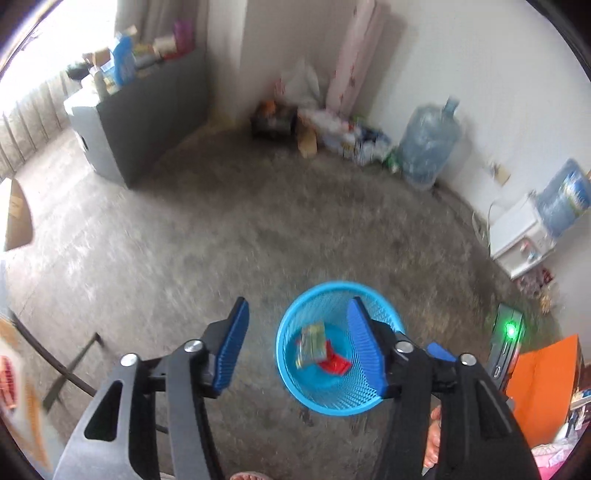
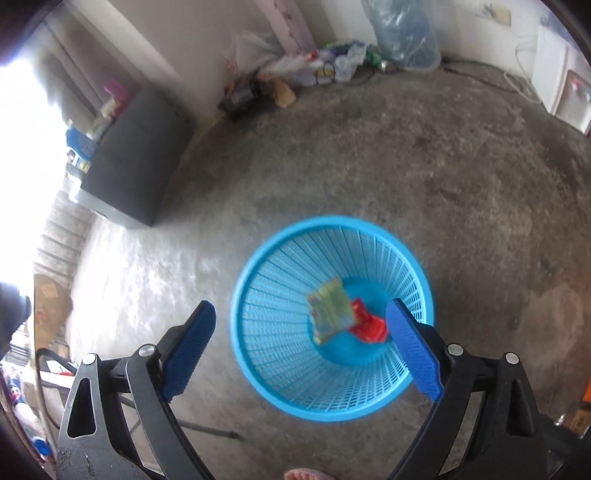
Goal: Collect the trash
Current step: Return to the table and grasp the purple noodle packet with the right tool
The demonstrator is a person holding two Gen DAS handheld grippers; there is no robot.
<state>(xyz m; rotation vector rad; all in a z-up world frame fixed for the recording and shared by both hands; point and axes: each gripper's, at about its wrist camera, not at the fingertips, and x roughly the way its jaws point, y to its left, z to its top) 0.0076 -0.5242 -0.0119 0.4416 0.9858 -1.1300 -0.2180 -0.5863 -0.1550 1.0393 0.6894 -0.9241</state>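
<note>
A blue mesh waste basket (image 1: 295, 387) (image 2: 273, 332) stands on the concrete floor below both grippers. Inside it lie a green-yellow wrapper (image 1: 313, 343) (image 2: 330, 309) and a red wrapper (image 1: 337, 363) (image 2: 369, 325). My left gripper (image 1: 297, 306) hangs above the basket's left rim, open, with nothing between its blue pads. My right gripper (image 2: 301, 308) is above the basket too, open wide, and only the basket far below shows between its fingers. Both views are blurred by motion.
A grey cabinet (image 1: 140, 122) (image 2: 133, 166) stands at the left. Bags and clutter (image 1: 332, 125) (image 2: 295, 70) and a large water jug (image 1: 430, 144) (image 2: 406, 33) line the far wall. A white appliance (image 1: 521, 236) and an orange sheet (image 1: 543, 387) are right. A foot (image 2: 306, 474) shows at the bottom edge.
</note>
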